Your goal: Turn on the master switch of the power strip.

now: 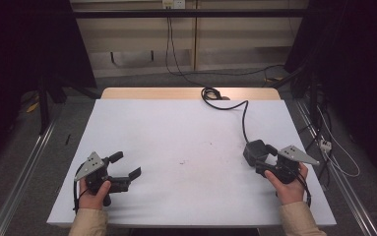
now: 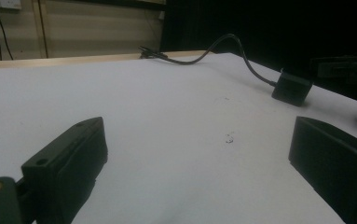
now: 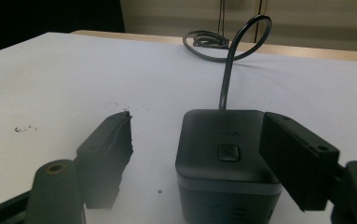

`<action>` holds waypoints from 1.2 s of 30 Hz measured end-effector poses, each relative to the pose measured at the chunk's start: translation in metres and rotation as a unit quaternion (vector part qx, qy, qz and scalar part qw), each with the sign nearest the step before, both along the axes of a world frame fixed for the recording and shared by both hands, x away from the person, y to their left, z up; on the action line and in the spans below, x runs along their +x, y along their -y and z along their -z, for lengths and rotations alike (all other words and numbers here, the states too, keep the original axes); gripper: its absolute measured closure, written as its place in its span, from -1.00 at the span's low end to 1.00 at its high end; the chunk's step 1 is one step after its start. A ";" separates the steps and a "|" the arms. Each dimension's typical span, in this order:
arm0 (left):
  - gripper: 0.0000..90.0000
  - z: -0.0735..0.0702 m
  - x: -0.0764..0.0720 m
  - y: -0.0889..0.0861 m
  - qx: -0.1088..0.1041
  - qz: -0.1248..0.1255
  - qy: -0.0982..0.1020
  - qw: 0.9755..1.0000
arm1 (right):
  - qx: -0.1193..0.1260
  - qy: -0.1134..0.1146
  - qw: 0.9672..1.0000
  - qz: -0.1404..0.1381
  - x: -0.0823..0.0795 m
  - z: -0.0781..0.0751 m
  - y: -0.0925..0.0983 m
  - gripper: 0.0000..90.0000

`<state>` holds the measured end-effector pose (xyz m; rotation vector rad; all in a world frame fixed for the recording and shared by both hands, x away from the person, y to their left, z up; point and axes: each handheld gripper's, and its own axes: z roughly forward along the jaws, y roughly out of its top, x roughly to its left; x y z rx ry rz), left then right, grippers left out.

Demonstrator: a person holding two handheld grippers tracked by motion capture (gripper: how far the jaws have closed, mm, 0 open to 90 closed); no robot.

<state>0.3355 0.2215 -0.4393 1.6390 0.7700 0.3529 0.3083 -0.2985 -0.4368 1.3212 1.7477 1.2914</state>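
My left tool [image 1: 125, 165] sits at the near left of the desk [image 1: 176, 137], held in a hand [image 1: 93, 194] whose sleeve comes in from the near edge, and its jaws stand wide apart with nothing between them; in the left gripper view I see them spread to either side of bare white surface. My right tool [image 1: 263, 156] is at the near right, gripped by the other hand [image 1: 289, 189], with its grey three-cornered plate [image 1: 298, 154] on top. Its jaws are also spread wide, and a dark grey cube-shaped box [image 1: 255, 150] sits between them. In the right gripper view the box [image 3: 227, 161] stands upright on the desk with a small square button [image 3: 228, 152] on its top face; the right-hand jaw lies right against the box's side, while the left-hand jaw stands clear of it with white surface showing in the gap. I cannot tell whether the nearer jaw actually presses on the box. A black cable [image 1: 242, 115] runs from the far side of the box toward the far edge of the desk, where it gathers in a loose coil [image 1: 211, 93] on the bare wooden strip [image 1: 151, 93] beyond the white sheet. In the left gripper view the same box [image 2: 291, 87] shows far off to the right with its cable curving away. A few small dark marks [image 1: 182, 162] dot the white surface near the middle of the desk, between the two tools.
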 end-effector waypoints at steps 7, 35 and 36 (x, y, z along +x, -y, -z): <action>-0.91 -0.001 -0.002 -0.003 -0.004 -0.003 0.000 1.000 | 0.004 0.007 1.000 -0.007 -0.006 -0.001 -0.003 -0.49; -0.91 -0.002 -0.001 -0.001 -0.005 -0.001 0.001 1.000 | 0.015 0.006 0.998 -0.054 -0.031 0.001 -0.014 -0.62; -0.91 -0.002 -0.001 -0.001 -0.004 -0.002 0.001 1.000 | 0.016 0.006 0.998 -0.054 -0.031 0.001 -0.014 -0.62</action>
